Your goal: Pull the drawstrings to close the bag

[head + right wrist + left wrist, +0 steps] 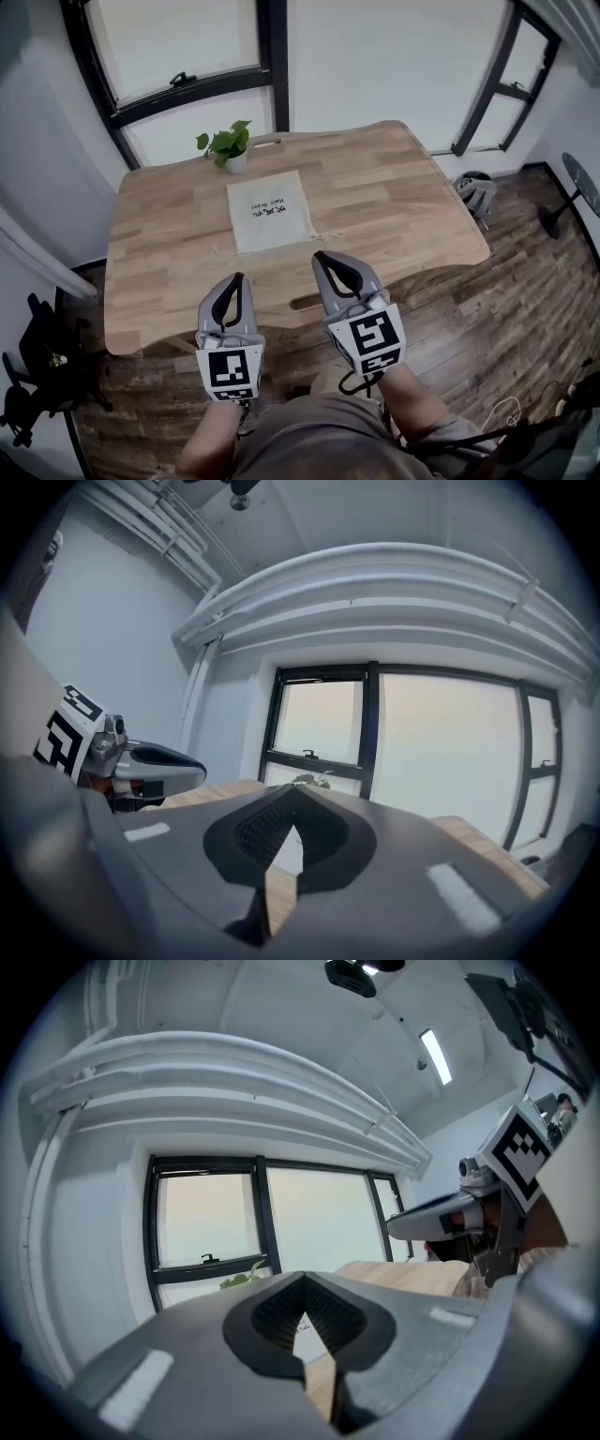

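Left gripper (235,278) and right gripper (322,256), both clenched on nothing, hover near the bag (270,211), which lies flat on the table (403,187). Its drawstrings (324,233) are untouched, so closing has not begun.

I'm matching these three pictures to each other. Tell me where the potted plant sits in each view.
Head view: the potted plant stands at the table's far edge, left of centre, beyond the bag.
Left gripper view: its leaves show just above the jaws, left of centre.
Right gripper view: its leaves peek over the jaws, near centre.
Shared landmark: the black-framed window behind it.
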`<state>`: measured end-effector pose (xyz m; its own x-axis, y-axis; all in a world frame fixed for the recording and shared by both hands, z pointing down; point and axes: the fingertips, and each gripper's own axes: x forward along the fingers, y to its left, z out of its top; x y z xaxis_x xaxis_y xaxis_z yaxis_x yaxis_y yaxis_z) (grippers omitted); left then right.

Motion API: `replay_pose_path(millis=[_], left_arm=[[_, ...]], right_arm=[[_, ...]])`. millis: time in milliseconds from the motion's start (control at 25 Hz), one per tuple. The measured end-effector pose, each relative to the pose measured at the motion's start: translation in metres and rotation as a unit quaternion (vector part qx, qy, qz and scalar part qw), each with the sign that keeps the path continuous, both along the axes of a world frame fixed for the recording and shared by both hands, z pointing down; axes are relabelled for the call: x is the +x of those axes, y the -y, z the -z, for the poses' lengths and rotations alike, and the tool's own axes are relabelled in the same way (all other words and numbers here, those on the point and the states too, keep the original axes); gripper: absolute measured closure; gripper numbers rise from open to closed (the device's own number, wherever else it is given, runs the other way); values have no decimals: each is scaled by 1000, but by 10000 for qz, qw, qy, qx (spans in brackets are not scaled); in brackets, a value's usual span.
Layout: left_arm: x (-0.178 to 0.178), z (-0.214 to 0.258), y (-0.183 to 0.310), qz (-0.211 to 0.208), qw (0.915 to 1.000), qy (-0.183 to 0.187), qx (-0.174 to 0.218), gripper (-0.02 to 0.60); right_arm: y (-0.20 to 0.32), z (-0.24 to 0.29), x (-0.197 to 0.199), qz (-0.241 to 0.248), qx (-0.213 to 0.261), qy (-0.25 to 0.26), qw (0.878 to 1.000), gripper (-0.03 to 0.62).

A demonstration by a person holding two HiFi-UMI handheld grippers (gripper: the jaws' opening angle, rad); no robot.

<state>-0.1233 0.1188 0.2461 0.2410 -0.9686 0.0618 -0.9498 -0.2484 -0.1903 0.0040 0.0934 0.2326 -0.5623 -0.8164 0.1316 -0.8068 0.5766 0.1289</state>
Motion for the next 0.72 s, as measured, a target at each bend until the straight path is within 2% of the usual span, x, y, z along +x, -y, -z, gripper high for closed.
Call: replay_pose_path(millis=[320,720], left_arm=[[4,-20,40,14,9998,58,-202,581],[-1,-43,122,242,9987,74,-445,581]], right_arm=[[41,-22,8,68,-261,11,9996,565],[134,-55,4,437,-600,188,9971,565]])
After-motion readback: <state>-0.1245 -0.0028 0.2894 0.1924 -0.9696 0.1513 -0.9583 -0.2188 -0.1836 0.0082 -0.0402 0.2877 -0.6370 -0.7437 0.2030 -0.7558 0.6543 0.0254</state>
